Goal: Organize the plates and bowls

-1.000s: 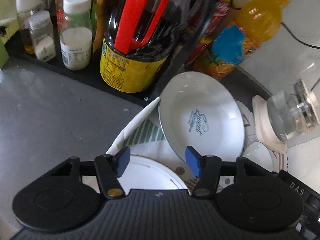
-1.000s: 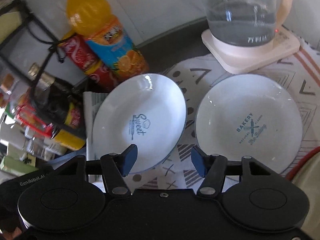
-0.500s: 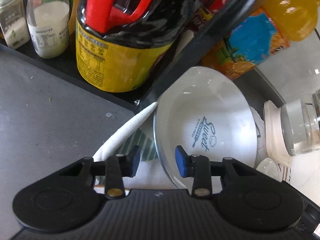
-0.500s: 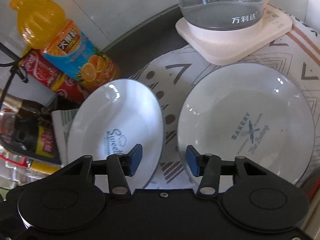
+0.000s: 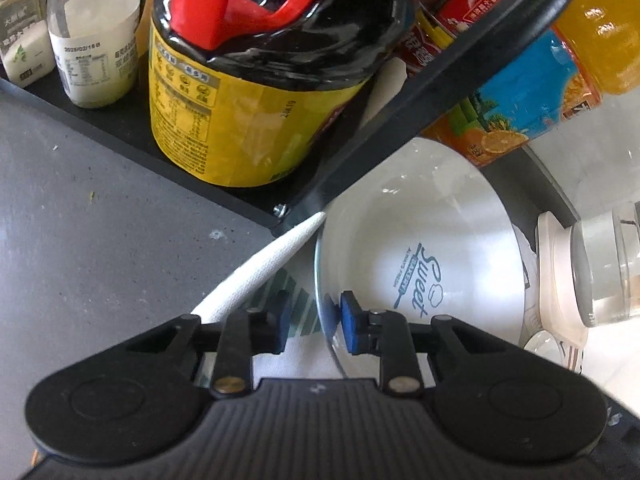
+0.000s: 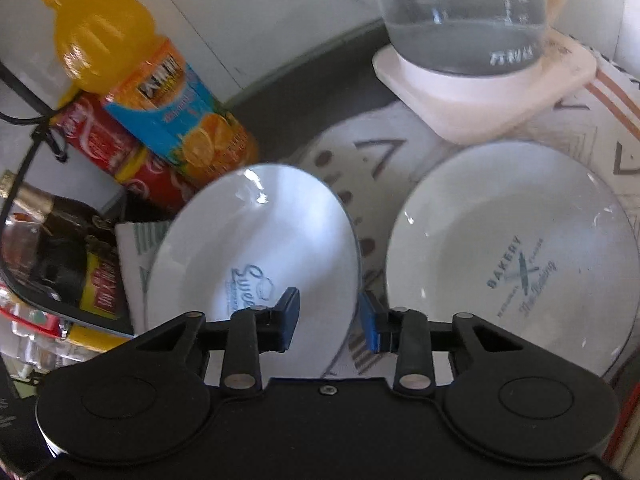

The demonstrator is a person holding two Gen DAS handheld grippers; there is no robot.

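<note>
Left claw (image 5: 311,322) has narrowed since a second ago and now straddles the near rim of the Sweet plate (image 5: 420,248) on the cloth, not visibly clamped. Right claw (image 6: 329,318) narrows over its opposite rim. Lift looks imminent; Bakery plate (image 6: 512,256) sits beside.

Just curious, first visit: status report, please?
Left gripper, right gripper open, both astride rim of white round ceramic Sweet plate. Black metal rack post close behind.

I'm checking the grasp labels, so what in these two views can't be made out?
- Left gripper contact: it straddles the white "Sweet" plate's rim, pad touch unclear.
- Right gripper: motion blur hides contact.
- White "Bakery" plate: near edge hidden by gripper body.
- Glass kettle: top cut off.
</note>
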